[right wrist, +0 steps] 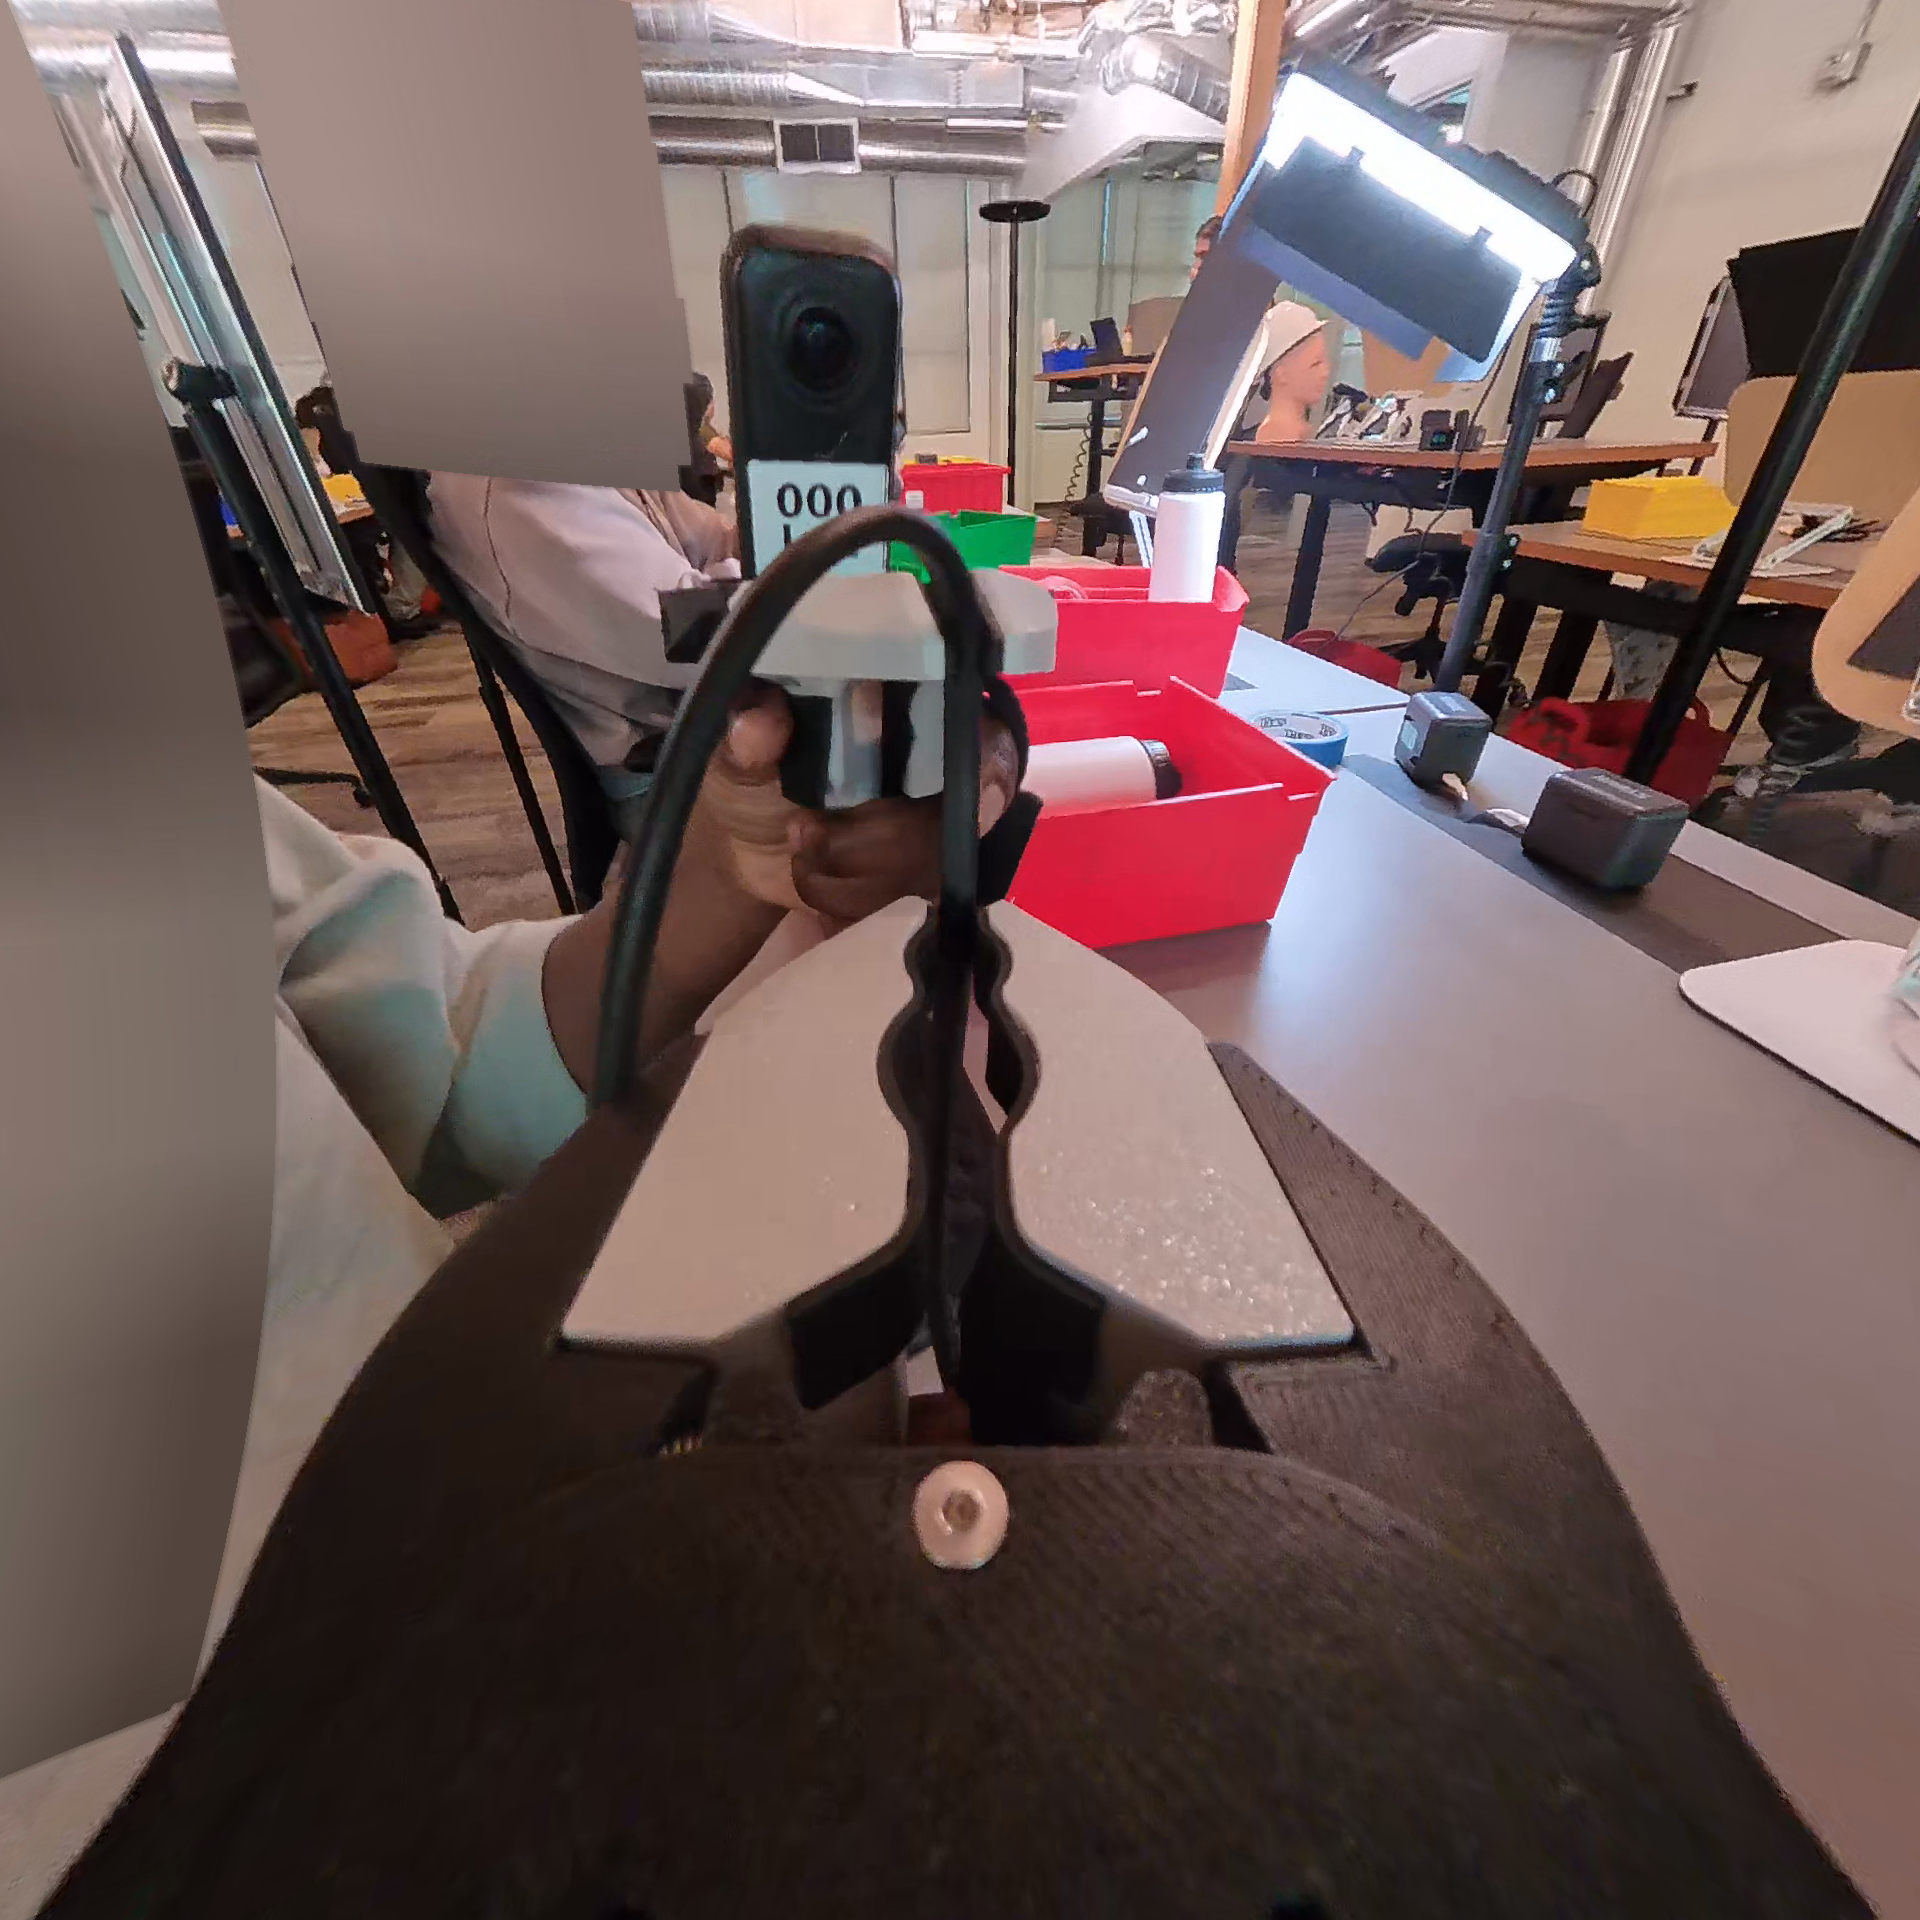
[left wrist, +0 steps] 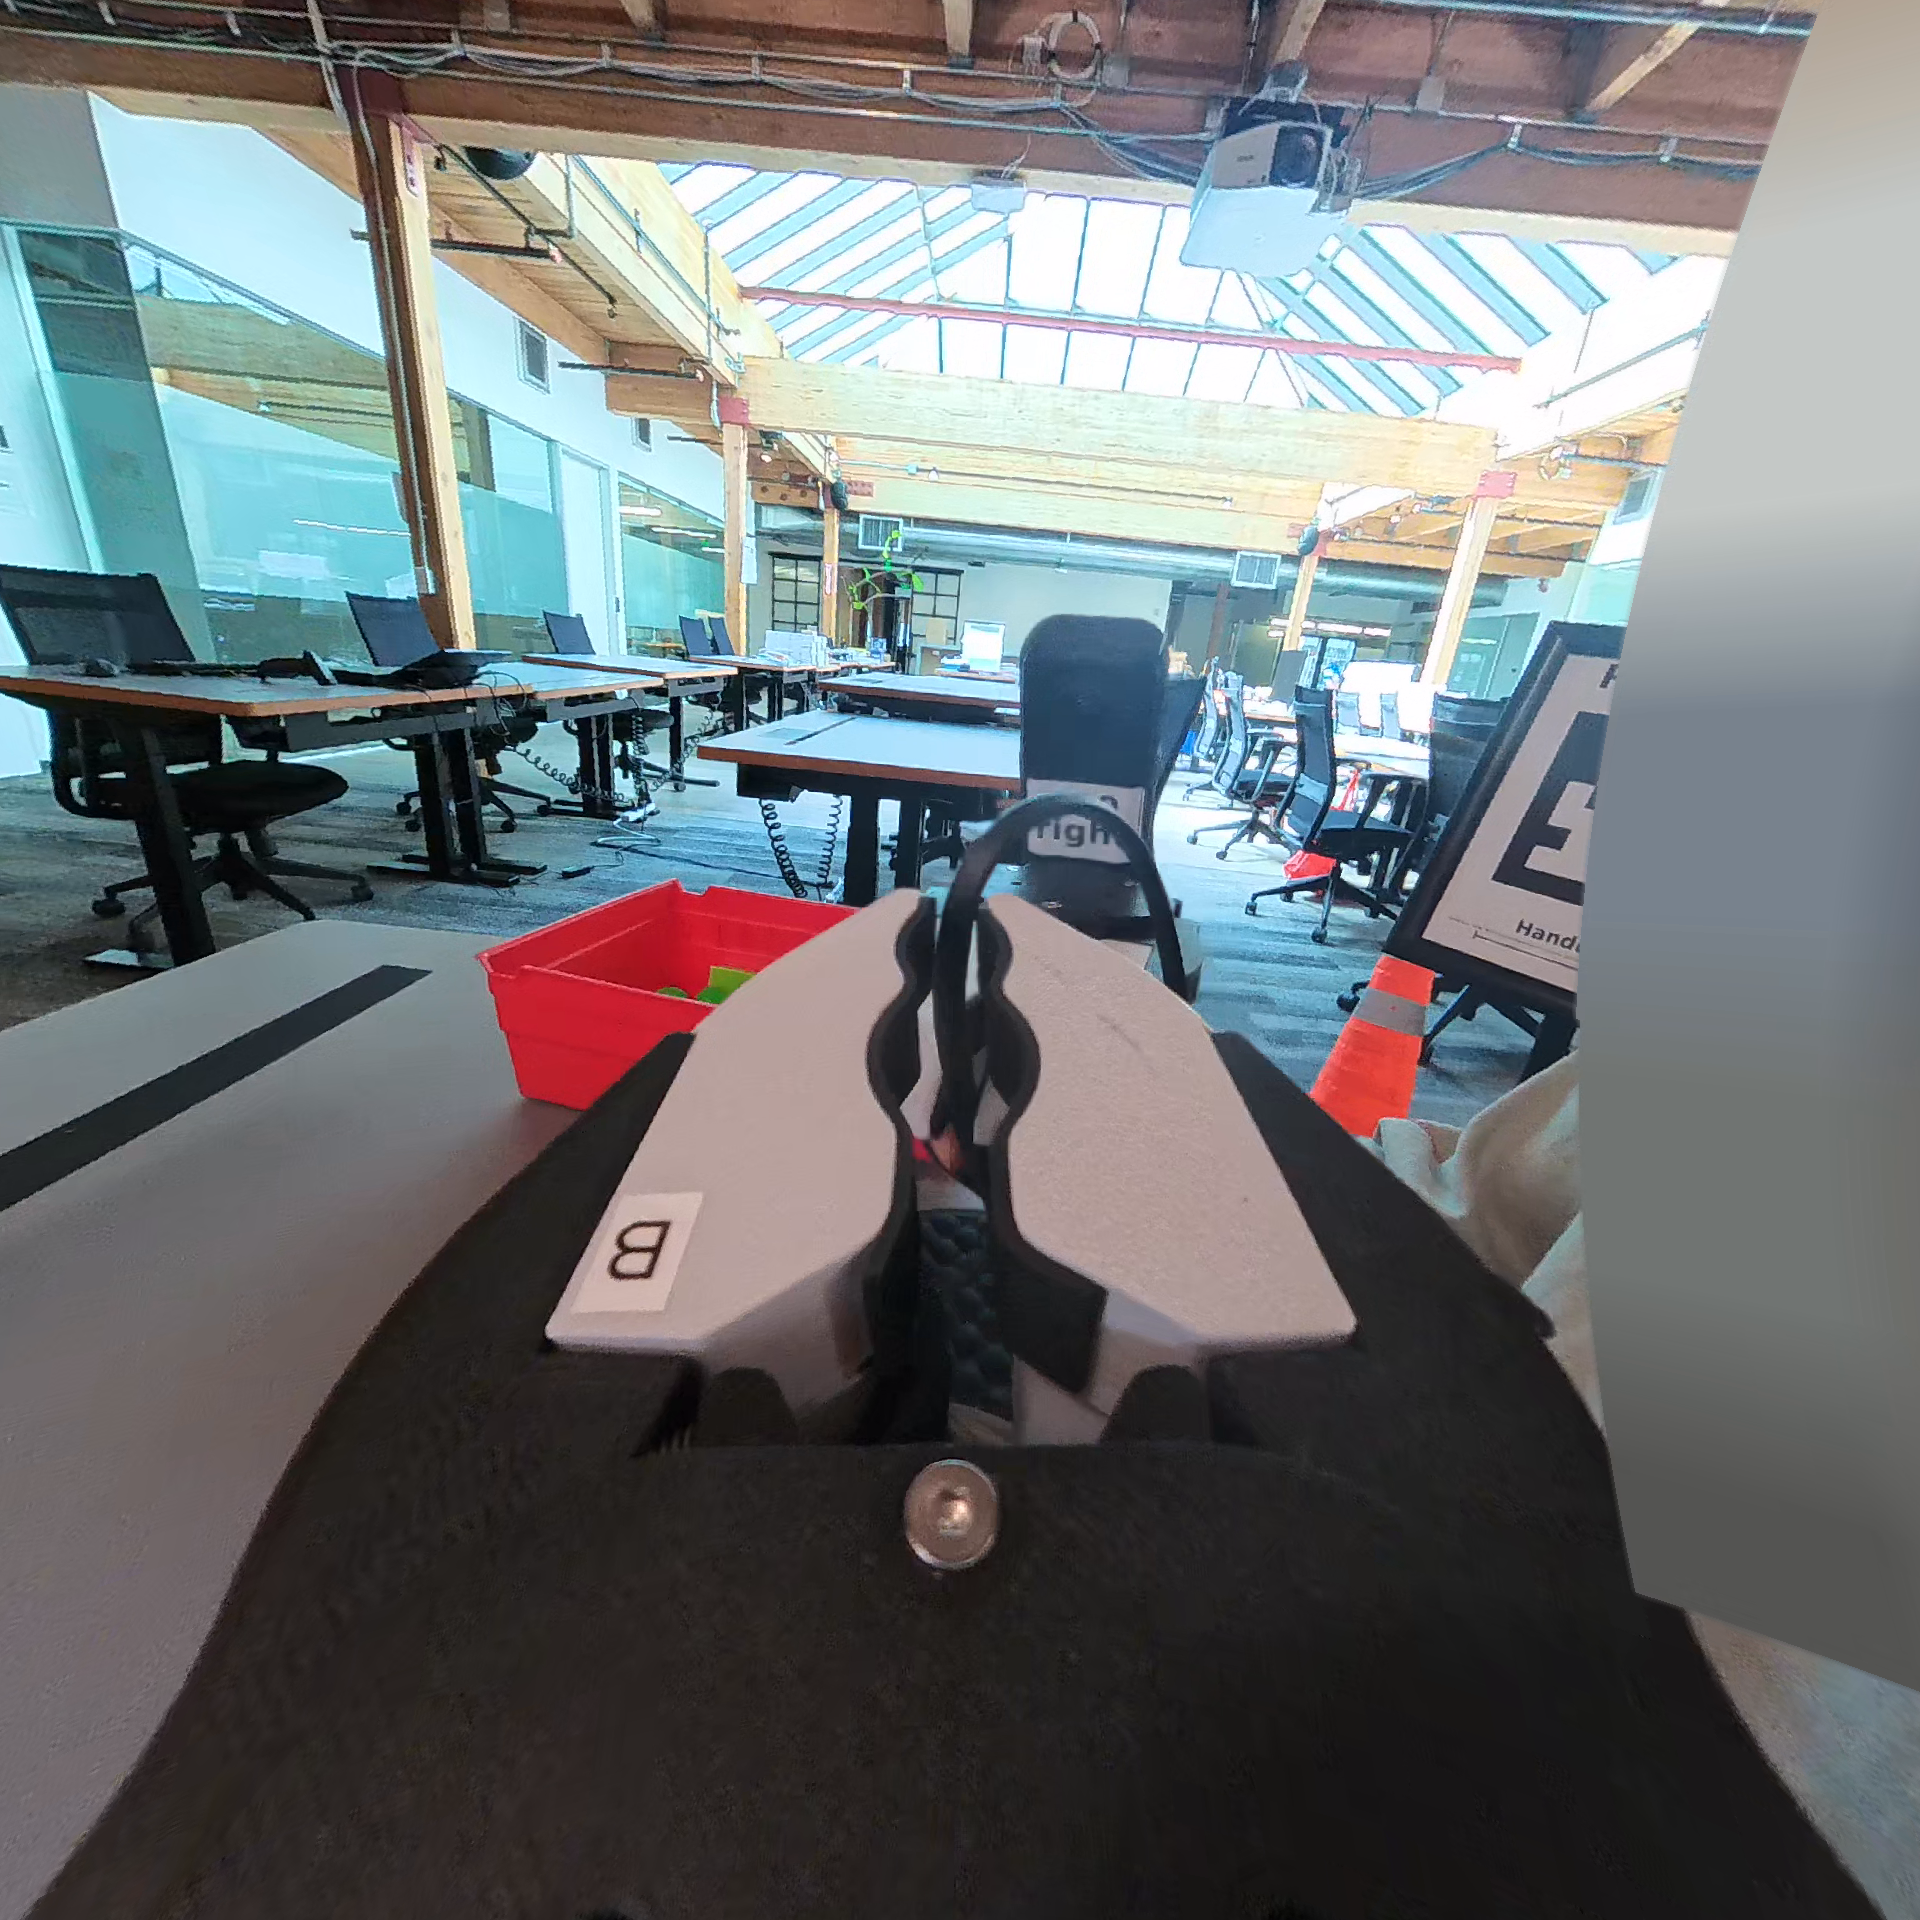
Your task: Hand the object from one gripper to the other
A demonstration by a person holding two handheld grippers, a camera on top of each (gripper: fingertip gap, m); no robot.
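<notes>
While both tools face each other above the grey table (left wrist: pixel 208 1195), a black cable (left wrist: pixel 951 997) is pinched in each of them at once. Over on the left, the left gripper (left wrist: pixel 951 935) has its grey fingers (left wrist: pixel 790 1091) pressed together on the cable, which loops up past the tips and bends down to the right. Behind it sits a red bin (left wrist: pixel 582 1029) with something green inside, and further right an orange traffic cone (left wrist: pixel 1371 1049) stands on the carpet. Seen from the other side, the right gripper (right wrist: pixel 951 935) is likewise clamped on the black cable (right wrist: pixel 665 790), whose arc rises and curves down to the left toward a pale sleeve (right wrist: pixel 395 997). Just beyond, a hand (right wrist: pixel 810 821) holds the opposite tool with its camera (right wrist: pixel 816 395) on top. To the right, a red bin (right wrist: pixel 1164 821) holds a white cylinder (right wrist: pixel 1101 769), and blue tape (right wrist: pixel 1304 732) lies near it
</notes>
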